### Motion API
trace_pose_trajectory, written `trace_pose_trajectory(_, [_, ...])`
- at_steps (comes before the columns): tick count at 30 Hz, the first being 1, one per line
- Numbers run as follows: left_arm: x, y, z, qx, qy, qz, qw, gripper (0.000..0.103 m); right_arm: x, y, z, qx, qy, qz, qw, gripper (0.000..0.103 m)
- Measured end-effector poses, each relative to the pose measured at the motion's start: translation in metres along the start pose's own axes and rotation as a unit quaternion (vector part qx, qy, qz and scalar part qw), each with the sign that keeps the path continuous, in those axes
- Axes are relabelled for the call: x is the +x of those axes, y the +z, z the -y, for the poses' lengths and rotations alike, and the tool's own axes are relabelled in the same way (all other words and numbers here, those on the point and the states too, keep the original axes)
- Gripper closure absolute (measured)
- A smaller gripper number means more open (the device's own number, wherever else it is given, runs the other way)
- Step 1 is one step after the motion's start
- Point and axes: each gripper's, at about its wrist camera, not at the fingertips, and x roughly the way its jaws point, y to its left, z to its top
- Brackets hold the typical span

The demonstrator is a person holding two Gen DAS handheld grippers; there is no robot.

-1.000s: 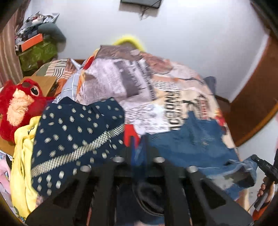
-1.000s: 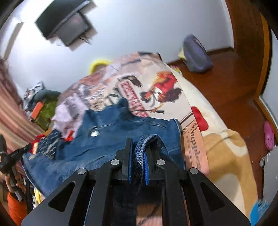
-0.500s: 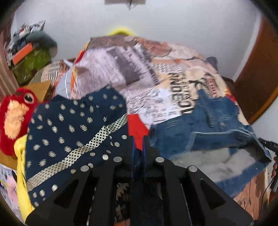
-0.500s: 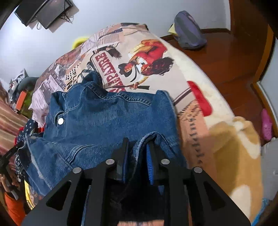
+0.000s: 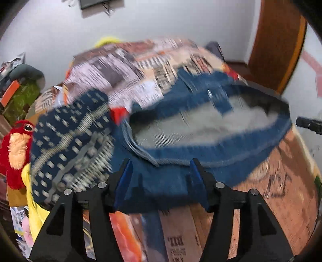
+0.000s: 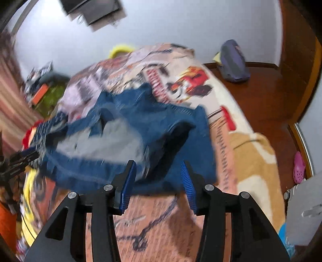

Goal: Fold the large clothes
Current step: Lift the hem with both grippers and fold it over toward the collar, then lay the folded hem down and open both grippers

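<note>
Left gripper [image 5: 160, 177] jaws just opening, apart, gripping nothing; denim jacket [image 5: 201, 129] hem lies just past them. Right gripper [image 6: 158, 181] likewise opening, empty. Jacket on the printed bedspread [image 6: 201, 76], long axis crosswise, pale lining upward, collar toward the far wall.

A pale wall [image 6: 181, 26] (dark screen [image 6: 92, 10] mounted high) meets a reddish wooden floor [image 6: 267, 94] and brown door [image 5: 275, 46].

Bed [image 5: 285, 203] under a printed blanket
Denim jacket [image 5: 201, 129] lies near the edge; dotted navy garment [image 5: 66, 141] lies to its left.
</note>
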Motion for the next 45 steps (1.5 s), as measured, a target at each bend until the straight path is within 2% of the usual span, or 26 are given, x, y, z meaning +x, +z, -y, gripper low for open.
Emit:
trace_pose_trajectory(5, [0.037, -0.01, 0.022, 0.026, -0.006, -0.044, 0.9987, 0.045, 0.035, -0.016, -0.027, -0.044, 0.001, -0.044, 0.998, 0.061])
trace_pose_trajectory(9, [0.061, 0.01, 0.026, 0.031, -0.019, -0.046, 0.9983, 0.044, 0.062, -0.012, -0.04, -0.052, 0.005, -0.07, 0.996, 0.061])
trace_pose_trajectory(14, [0.087, 0.066, 0.011, 0.012, -0.02, -0.032, 0.9992, 0.044, 0.075, 0.027, -0.043, -0.063, 0.016, -0.047, 0.997, 0.061])
trace_pose_trajectory(16, [0.098, 0.095, 0.003, 0.0, -0.009, -0.028, 0.9996, 0.044, 0.08, 0.055, -0.038, -0.055, 0.0, -0.023, 0.998, 0.061])
trace_pose_trajectory(19, [0.105, 0.135, -0.014, -0.027, 0.027, -0.003, 0.9993, 0.044, 0.077, 0.096, -0.018, 0.001, -0.033, 0.034, 0.999, 0.06])
trace_pose_trajectory(21, [0.095, 0.154, -0.028, -0.048, 0.071, 0.036, 0.9957, 0.044, 0.07, 0.114, -0.004, 0.052, -0.057, 0.062, 0.995, 0.06])
trace_pose_trajectory(23, [0.083, 0.162, -0.038, -0.064, 0.076, 0.058, 0.9934, 0.044, 0.064, 0.122, 0.002, 0.075, -0.033, 0.075, 0.994, 0.06])
trace_pose_trajectory(26, [0.066, 0.151, -0.042, -0.054, 0.047, 0.068, 0.9951, 0.04, 0.061, 0.114, -0.007, 0.064, -0.019, 0.074, 0.995, 0.06])
trace_pose_trajectory(28, [0.06, 0.137, -0.036, -0.038, 0.043, 0.066, 0.9962, 0.036, 0.065, 0.104, -0.021, 0.035, -0.015, 0.06, 0.997, 0.06])
trace_pose_trajectory(32, [0.054, 0.104, -0.01, 0.004, 0.027, 0.047, 0.9985, 0.036, 0.08, 0.08, -0.055, -0.033, -0.004, 0.023, 0.999, 0.06])
trace_pose_trajectory(36, [0.056, 0.079, 0.015, 0.023, 0.003, 0.032, 0.9992, 0.036, 0.087, 0.062, -0.085, -0.069, 0.021, 0.003, 0.997, 0.06])
trace_pose_trajectory(40, [0.064, 0.057, 0.031, 0.024, -0.022, 0.016, 0.9993, 0.036, 0.102, 0.049, -0.105, -0.111, 0.01, -0.024, 0.994, 0.057])
trace_pose_trajectory(41, [0.069, 0.05, 0.034, 0.026, -0.023, 0.009, 0.9994, 0.036, 0.108, 0.045, -0.106, -0.122, 0.0, -0.033, 0.992, 0.056])
trace_pose_trajectory(43, [0.079, 0.039, 0.037, 0.032, -0.012, -0.007, 0.9994, 0.036, 0.111, 0.038, -0.102, -0.133, -0.018, -0.033, 0.99, 0.046])
trace_pose_trajectory(44, [0.085, 0.032, 0.037, 0.036, -0.008, -0.015, 0.9992, 0.031, 0.109, 0.035, -0.096, -0.13, -0.03, -0.023, 0.991, 0.034])
trace_pose_trajectory(45, [0.085, 0.026, 0.035, 0.038, -0.009, -0.012, 0.9992, 0.027, 0.105, 0.032, -0.09, -0.125, -0.041, -0.018, 0.991, 0.029])
